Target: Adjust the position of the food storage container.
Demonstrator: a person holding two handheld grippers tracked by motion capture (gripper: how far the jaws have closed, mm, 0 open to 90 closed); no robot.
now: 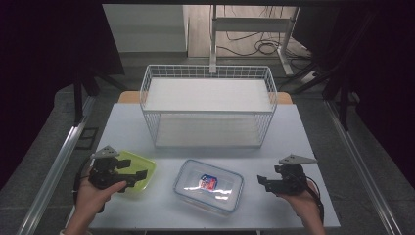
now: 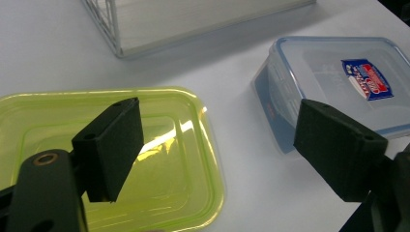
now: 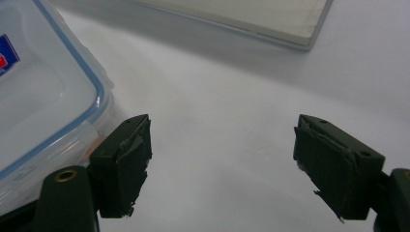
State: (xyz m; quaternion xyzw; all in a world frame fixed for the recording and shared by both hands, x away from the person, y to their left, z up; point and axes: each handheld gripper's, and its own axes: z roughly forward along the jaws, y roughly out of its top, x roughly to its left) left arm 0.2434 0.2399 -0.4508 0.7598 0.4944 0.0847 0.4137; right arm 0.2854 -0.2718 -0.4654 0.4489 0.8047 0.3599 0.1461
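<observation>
Nearest the person, the left gripper [image 1: 131,177] is held over the green tray [image 1: 142,169], jaws spread wide with nothing gripped. The right gripper [image 1: 263,182] is held just right of the clear lidded container [image 1: 209,186], jaws likewise wide and empty. A blue-and-red label [image 2: 366,79] is seen on the lid; its writing cannot be read. Farther back, a white wire basket [image 1: 208,105] stands on the table [image 1: 293,132].

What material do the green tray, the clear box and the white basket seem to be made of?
Green tray: likely translucent glossy plastic; light glints on it. Clear box: transparent plastic, it seems, with a blue-edged lid. White basket: thin wire grid, probably coated metal.
</observation>
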